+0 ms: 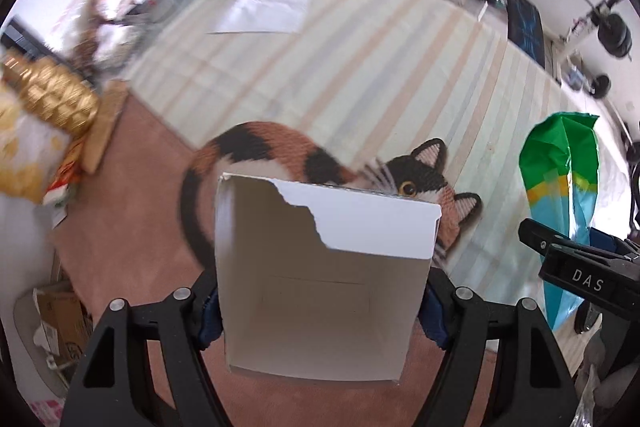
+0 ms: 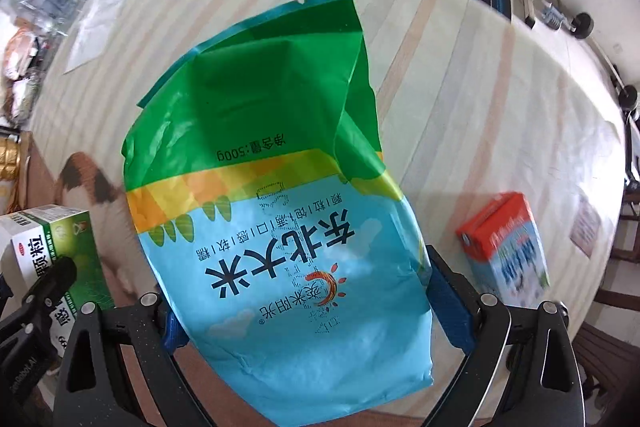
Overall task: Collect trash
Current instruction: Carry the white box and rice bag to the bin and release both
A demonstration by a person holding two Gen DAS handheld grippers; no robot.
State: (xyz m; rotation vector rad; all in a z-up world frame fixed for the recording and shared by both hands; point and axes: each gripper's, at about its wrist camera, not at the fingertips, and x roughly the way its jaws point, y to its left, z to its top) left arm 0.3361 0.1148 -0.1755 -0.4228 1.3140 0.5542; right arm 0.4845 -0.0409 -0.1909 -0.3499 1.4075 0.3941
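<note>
Left tool (image 1: 320,311) was clamped on an open white carton (image 1: 320,291), its blue pads pressing both side walls; one flap was torn along a ragged edge. Right tool (image 2: 308,311) was clamped on a green-and-blue rice bag (image 2: 272,195), pads (image 2: 448,303) against its two edges. Both items were held above a cat-shaped mat (image 1: 280,151) lying partly on a striped covering (image 1: 360,75) and partly on the pink floor (image 1: 132,195). An orange-topped milk carton (image 2: 506,247) lay on the striped covering, apart from the bag. Gold packaging (image 1: 52,95) sat at the left edge, blurred.
</note>
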